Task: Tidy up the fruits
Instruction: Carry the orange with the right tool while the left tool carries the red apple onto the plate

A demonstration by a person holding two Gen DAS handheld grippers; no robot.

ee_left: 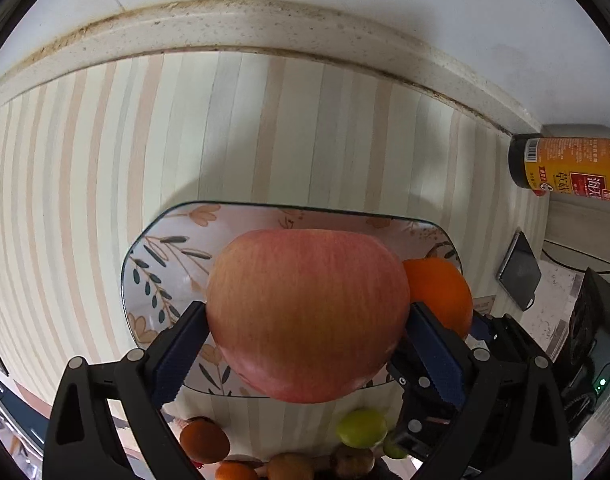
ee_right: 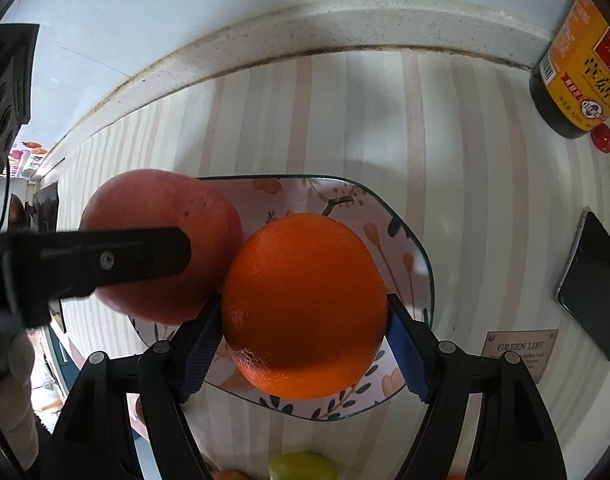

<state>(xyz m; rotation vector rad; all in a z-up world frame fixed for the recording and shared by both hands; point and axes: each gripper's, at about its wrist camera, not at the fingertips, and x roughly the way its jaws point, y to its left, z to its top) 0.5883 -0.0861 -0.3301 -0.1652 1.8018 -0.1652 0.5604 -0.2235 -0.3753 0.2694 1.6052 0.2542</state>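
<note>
My left gripper [ee_left: 307, 344] is shut on a large red apple [ee_left: 307, 316] and holds it over a floral plate [ee_left: 161, 264]. My right gripper [ee_right: 303, 332] is shut on an orange [ee_right: 305, 304] over the same plate [ee_right: 405, 248], just right of the apple [ee_right: 161, 208]. The orange also shows in the left wrist view [ee_left: 441, 292], beside the apple. A left gripper finger [ee_right: 105, 260] crosses in front of the apple in the right wrist view. Whether the fruits touch the plate I cannot tell.
Small fruits lie near me on the striped mat: a green one [ee_left: 361, 427], a brown-orange one [ee_left: 204, 440], others at the bottom edge. A dark sauce bottle [ee_left: 569, 168] stands at the back right. A phone [ee_right: 593, 288] lies to the right. The raised counter edge [ee_left: 265, 28] runs behind.
</note>
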